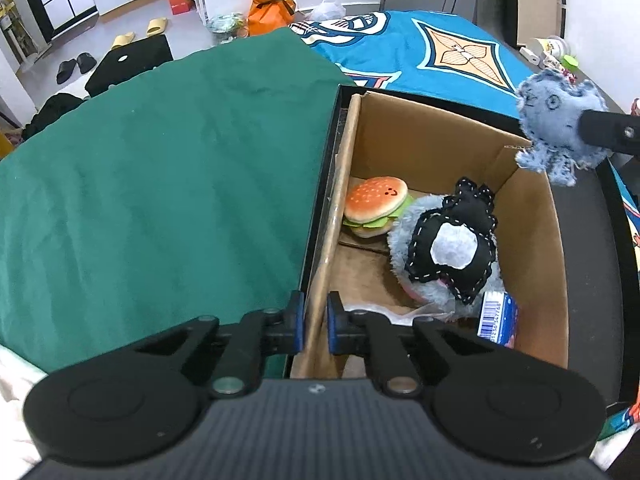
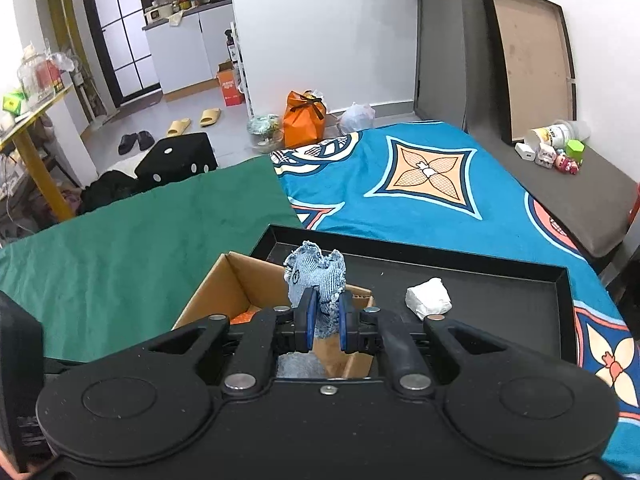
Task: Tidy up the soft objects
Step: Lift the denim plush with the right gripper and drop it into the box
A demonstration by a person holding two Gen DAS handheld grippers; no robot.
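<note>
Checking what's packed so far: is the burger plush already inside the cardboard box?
Yes, the burger plush lies on the floor of the cardboard box.

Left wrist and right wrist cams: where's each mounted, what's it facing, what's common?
Left wrist: on the left gripper, looking down along the cardboard box wall between its fingers; burger toy inside.
Right wrist: on the right gripper, facing over the box toward the bed, fingers shut on the denim toy.
Shared: box, denim toy, green cloth.
</note>
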